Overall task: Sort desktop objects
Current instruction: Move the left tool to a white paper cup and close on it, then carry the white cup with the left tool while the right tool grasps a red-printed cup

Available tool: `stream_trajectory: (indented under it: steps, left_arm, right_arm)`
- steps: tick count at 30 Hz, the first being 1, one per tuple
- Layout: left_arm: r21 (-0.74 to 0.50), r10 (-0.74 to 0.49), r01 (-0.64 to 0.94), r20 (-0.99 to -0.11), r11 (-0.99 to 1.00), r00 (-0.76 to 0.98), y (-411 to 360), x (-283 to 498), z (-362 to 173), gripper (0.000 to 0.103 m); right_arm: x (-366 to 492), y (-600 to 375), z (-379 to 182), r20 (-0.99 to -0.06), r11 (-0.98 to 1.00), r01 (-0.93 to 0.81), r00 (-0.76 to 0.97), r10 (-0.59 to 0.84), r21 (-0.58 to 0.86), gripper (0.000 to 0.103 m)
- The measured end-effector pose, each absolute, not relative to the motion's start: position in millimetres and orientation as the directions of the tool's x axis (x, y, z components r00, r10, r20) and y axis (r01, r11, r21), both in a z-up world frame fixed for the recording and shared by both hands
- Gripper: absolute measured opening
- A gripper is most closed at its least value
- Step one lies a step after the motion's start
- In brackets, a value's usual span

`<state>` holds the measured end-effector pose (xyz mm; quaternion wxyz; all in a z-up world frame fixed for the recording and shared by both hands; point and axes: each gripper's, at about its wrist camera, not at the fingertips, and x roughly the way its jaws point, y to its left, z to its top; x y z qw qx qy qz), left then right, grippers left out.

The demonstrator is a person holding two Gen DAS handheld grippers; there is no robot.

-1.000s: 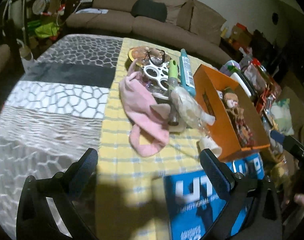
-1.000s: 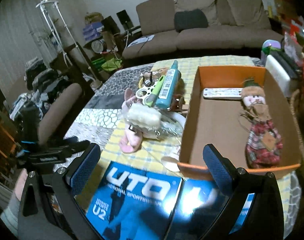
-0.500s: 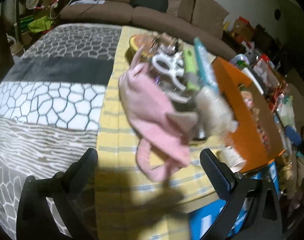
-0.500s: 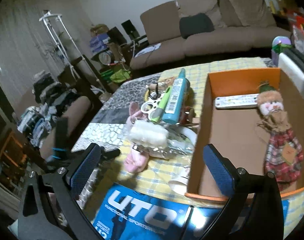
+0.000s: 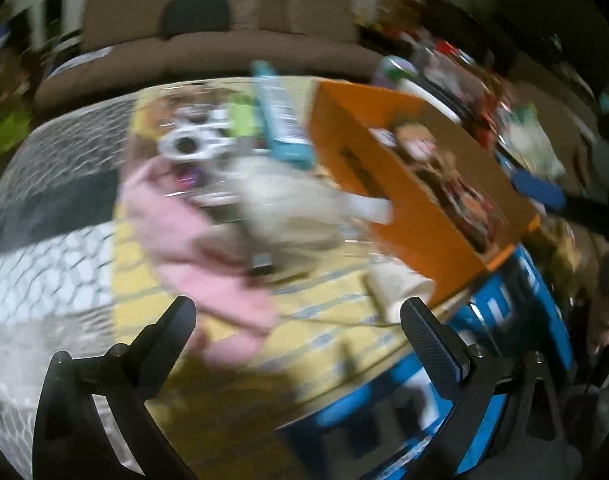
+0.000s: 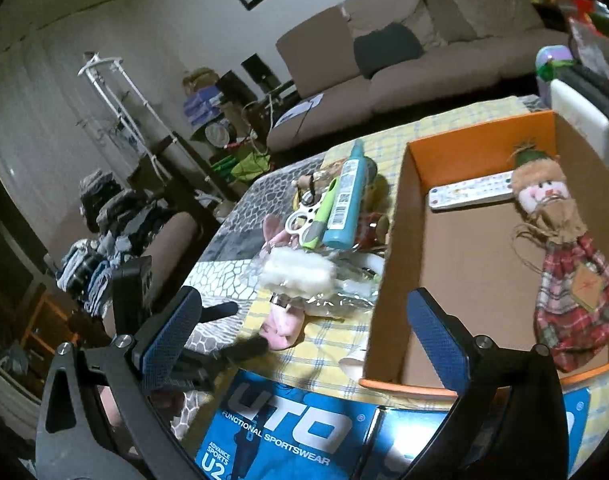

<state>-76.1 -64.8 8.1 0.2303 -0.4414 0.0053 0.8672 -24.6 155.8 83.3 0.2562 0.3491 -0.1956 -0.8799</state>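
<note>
Left gripper (image 5: 296,314): jaws wide apart, empty, swung within the last second from over the blue package (image 5: 516,320) toward the pile; view heavily blurred by that motion. Directly ahead: pink cloth (image 5: 208,248), wrapped bundle (image 5: 292,208) and paper cup (image 5: 400,288); beyond, white scissors (image 5: 192,144) and blue tube (image 5: 282,120). Likely an approach to the next pick, nothing gripped yet.

Right gripper (image 6: 304,328): jaws apart, empty, raised slightly, hovering over the near table edge. Ahead and right: orange box (image 6: 388,280), open-topped, holding only a remote (image 6: 470,192) at its far end and a doll (image 6: 560,264) along its right side. Remaining items outside, left of box; sorting judged barely begun.
</note>
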Motion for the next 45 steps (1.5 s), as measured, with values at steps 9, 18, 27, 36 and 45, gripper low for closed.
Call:
stream_trajectory:
  steps: [9, 18, 27, 36, 45]
  left_arm:
    - [-0.125, 0.397, -0.55, -0.822, -0.826, -0.409, 7, -82, 2, 0.103]
    - [-0.05, 0.306, -0.563, -0.877, -0.825, -0.37, 20, -99, -19, 0.096]
    - [-0.093, 0.346, -0.604, -0.883, -0.792, -0.317, 33, -110, -31, 0.022]
    - [-0.246, 0.477, -0.555, -0.818, -0.795, -0.322, 13, -105, -14, 0.004]
    - [-0.311, 0.493, -0.404, -0.708, -0.86, -0.506, -74, -69, 52, 0.004]
  right_arm:
    - [-26, 181, 84, -0.522, -0.808, 0.271, -0.647, -0.556, 0.523, 0.103]
    - [-29, 208, 83, -0.512, -0.807, 0.242, -0.666, -0.542, 0.539, 0.103]
    - [-34, 232, 78, -0.5, -0.788, 0.195, -0.679, -0.538, 0.584, 0.098]
    - [-32, 226, 83, -0.503, -0.8, 0.212, -0.68, -0.533, 0.561, 0.098]
    - [-24, 190, 95, -0.537, -0.834, 0.306, -0.653, -0.535, 0.459, 0.098]
